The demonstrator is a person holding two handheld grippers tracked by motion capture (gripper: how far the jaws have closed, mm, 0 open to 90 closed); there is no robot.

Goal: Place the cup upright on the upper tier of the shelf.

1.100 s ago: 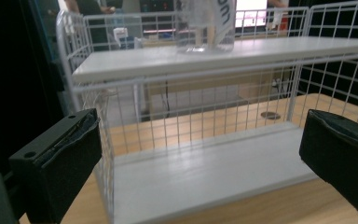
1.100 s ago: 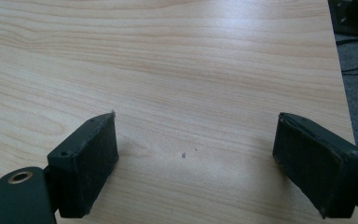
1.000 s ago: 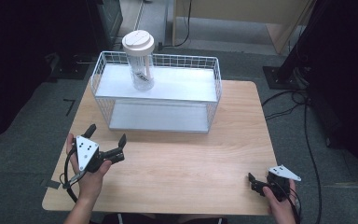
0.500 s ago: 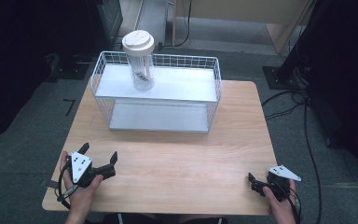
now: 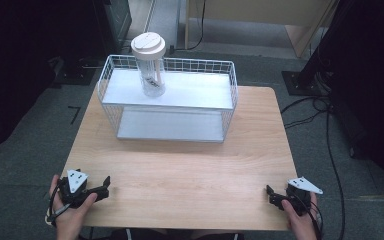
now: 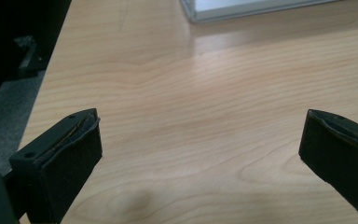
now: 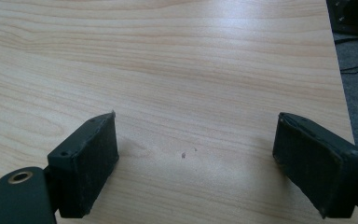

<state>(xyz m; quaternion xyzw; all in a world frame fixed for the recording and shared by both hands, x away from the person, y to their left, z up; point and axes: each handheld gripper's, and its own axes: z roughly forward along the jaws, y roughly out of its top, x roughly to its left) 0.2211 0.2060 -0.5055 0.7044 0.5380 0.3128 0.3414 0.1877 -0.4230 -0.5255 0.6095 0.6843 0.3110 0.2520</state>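
The left gripper and right gripper rest at the table's near corners, jaws spread wide over bare wood (nothing held); the lidded jar, contents unclear, stands well away in the wire basket

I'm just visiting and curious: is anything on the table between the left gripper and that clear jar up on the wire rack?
On the table top, nothing visible: bare wood lies between the left gripper and the rack. The jar stands on the rack's upper shelf, and the shelf's low wire rim runs along its near side, so a reach would probably have to come over that.
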